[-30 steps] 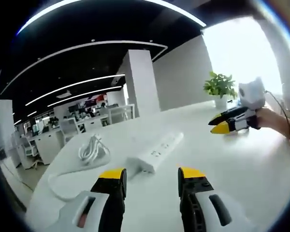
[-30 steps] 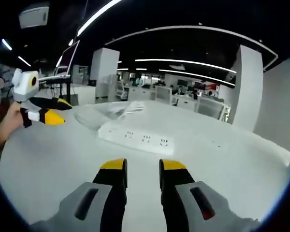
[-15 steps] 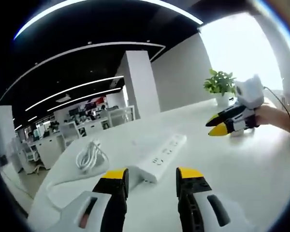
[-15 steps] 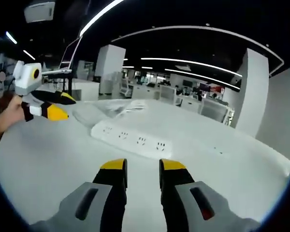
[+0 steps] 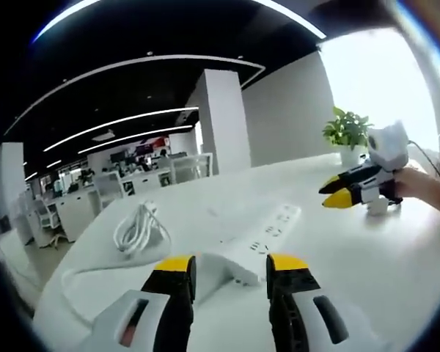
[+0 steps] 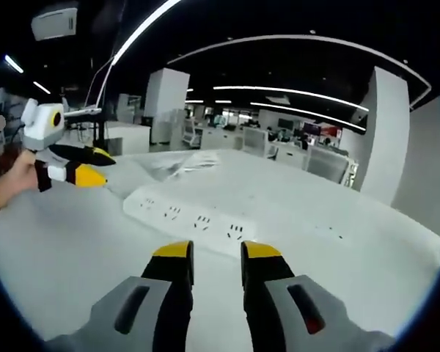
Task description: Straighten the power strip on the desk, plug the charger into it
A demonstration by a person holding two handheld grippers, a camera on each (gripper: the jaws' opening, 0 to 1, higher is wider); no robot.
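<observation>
A potted plant [image 5: 347,133] is standing at the far edge of the white worktop [image 5: 396,257]. A white pillar [image 5: 224,121] is rising behind, with office desks [image 6: 279,150] beyond.

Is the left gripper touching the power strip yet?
Cannot tell. In the left gripper view, the power strip's near end sits between the left gripper's tips, without a plain gap or contact.

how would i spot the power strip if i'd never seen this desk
On the big white desk, look ahead of the left gripper. The power strip is the long white bar with rows of sockets; the coiled cable beside it is round and loose.
</observation>
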